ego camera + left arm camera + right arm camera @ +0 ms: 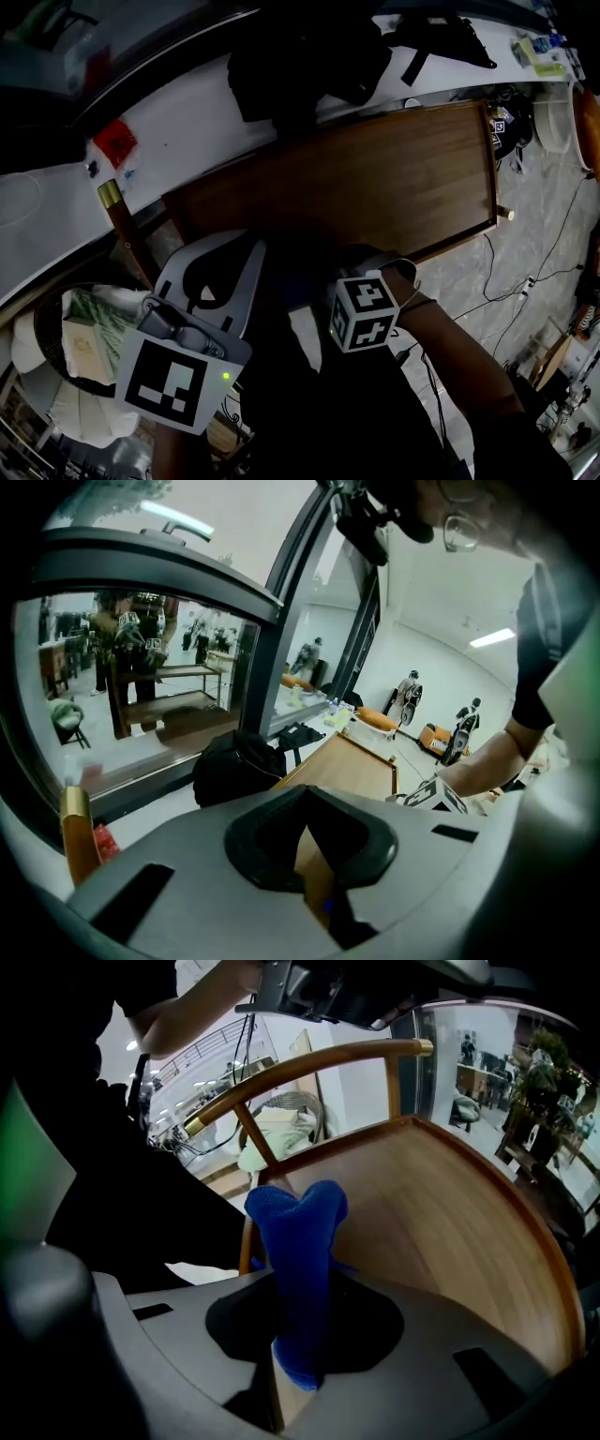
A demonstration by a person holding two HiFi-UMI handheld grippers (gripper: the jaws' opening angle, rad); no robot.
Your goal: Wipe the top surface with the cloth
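The right gripper (299, 1353) is clamped on the blue cloth (298, 1241). In the right gripper view the cloth stands up out of the jaws as a bunched fold with its rounded end toward 12 o'clock. Behind it lies the wooden table top (441, 1213), running off toward 2 o'clock. Whether the cloth touches the wood cannot be told.

In the head view the table top (375, 178) fills the middle and reaches toward 2 o'clock. The right gripper's marker cube (366, 311) sits just off the table's near edge, at about 5 o'clock from the centre. A forearm (455, 352) leads away from it toward 4 o'clock. The cloth itself is lost in shadow there.

The left gripper (315, 874) has its jaws drawn together with nothing between them. In the head view it is at 7 o'clock, off the table's near corner.

A wooden chair (309, 1058) with brass caps on its curved back rail stands at the table's end, at 11 o'clock in the right gripper view. A black bag (300, 56) rests on the white ledge (187, 131) at 12 o'clock, just beyond the table's far edge. A red item (114, 141) lies on the same ledge at 10 o'clock. Cables (525, 281) trail over the floor at 4 o'clock.
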